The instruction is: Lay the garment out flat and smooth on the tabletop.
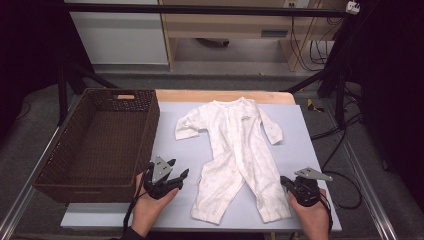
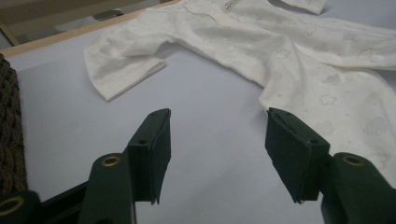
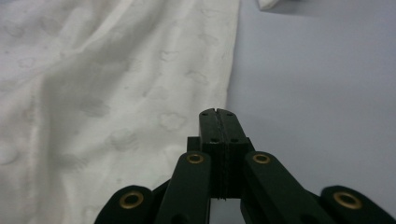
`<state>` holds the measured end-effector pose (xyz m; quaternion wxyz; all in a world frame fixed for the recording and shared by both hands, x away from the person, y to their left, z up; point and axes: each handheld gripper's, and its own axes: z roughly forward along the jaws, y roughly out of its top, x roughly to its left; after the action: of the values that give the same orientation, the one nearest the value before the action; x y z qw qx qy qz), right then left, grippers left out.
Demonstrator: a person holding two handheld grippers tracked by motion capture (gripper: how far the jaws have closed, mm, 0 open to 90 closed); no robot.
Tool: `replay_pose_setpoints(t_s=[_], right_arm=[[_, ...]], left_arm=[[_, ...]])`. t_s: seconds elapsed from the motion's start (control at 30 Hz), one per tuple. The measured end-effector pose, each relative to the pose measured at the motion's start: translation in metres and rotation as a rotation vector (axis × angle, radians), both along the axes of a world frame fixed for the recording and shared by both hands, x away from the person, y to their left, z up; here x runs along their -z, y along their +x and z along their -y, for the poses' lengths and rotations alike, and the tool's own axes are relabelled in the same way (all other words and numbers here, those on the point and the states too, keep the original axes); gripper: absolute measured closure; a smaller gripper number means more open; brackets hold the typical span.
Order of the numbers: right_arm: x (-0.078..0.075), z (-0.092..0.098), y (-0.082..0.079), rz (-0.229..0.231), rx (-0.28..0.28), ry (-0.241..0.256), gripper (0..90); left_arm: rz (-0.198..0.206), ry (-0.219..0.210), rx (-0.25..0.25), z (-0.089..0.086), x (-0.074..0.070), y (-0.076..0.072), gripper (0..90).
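Note:
A white baby onesie (image 1: 235, 145) lies flat and face up on the pale blue mat (image 1: 300, 145), sleeves spread, legs pointing toward me. My left gripper (image 1: 179, 168) is held just left of the onesie's left leg, open, with nothing between its jaws. In the left gripper view the jaws (image 2: 217, 116) stand wide apart over bare mat, the onesie (image 2: 289, 56) ahead and to the right. My right gripper (image 1: 283, 179) sits at the outer edge of the right leg near the cuff. Its jaws (image 3: 217, 112) are pressed together over the edge of the onesie (image 3: 107, 93), with no cloth seen between them.
A large brown wicker basket (image 1: 150, 135) stands on the left of the table, touching the mat's left side; its wall (image 2: 9, 130) is at the left of the left gripper view. A wooden strip runs along the far table edge. Cables and stands lie beyond on the floor.

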<state>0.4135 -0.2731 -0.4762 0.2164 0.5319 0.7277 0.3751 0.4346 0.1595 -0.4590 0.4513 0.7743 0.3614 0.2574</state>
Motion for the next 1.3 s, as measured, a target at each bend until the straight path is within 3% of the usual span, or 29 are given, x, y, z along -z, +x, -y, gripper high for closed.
replay_pose_setpoints(t_s=[0.1, 0.2, 0.33, 0.57, 0.67, 0.73, 0.83, 0.93, 1.13, 1.2, 1.3], right_arm=[[0.001, 0.005, -0.001, 0.008, 0.018, 0.005, 90.0], [-0.004, 0.008, -0.007, 0.038, 0.046, 0.004, 80.9], [-0.01, -0.005, -0.023, 0.073, -0.051, 0.019, 74.8], [-0.017, -0.038, -0.051, 0.115, -0.232, 0.036, 72.3], [-0.012, -0.053, -0.057, 0.098, -0.292, -0.005, 64.7], [-0.006, -0.062, -0.055, 0.072, -0.307, -0.065, 61.5], [0.003, -0.071, -0.047, 0.007, -0.31, -0.155, 75.8], [0.002, -0.072, -0.046, -0.02, -0.329, -0.149, 84.7], [0.0, -0.068, -0.056, -0.043, -0.395, -0.116, 85.6], [0.0, -0.067, -0.056, -0.046, -0.409, -0.099, 78.2], [-0.007, -0.059, -0.056, 0.01, -0.378, -0.055, 60.0]], left_arm=[[0.004, 0.001, 0.002, 0.0, -0.001, -0.001, 41.3], [0.008, 0.0, 0.0, -0.001, -0.002, 0.0, 41.3], [0.007, -0.004, -0.002, -0.001, -0.002, 0.0, 41.3], [0.011, 0.0, 0.004, 0.001, -0.002, -0.002, 41.3], [0.011, 0.004, 0.003, 0.001, -0.002, -0.001, 41.2], [0.01, 0.007, 0.002, 0.001, -0.002, -0.001, 41.3], [0.012, 0.009, 0.004, 0.001, -0.001, -0.002, 41.2], [0.014, 0.011, 0.006, 0.002, -0.002, -0.002, 41.2], [0.017, 0.015, 0.009, 0.002, -0.003, -0.002, 41.2], [0.018, 0.017, 0.011, 0.003, -0.003, -0.002, 41.2], [0.02, 0.02, 0.01, 0.002, -0.003, -0.002, 41.2]])
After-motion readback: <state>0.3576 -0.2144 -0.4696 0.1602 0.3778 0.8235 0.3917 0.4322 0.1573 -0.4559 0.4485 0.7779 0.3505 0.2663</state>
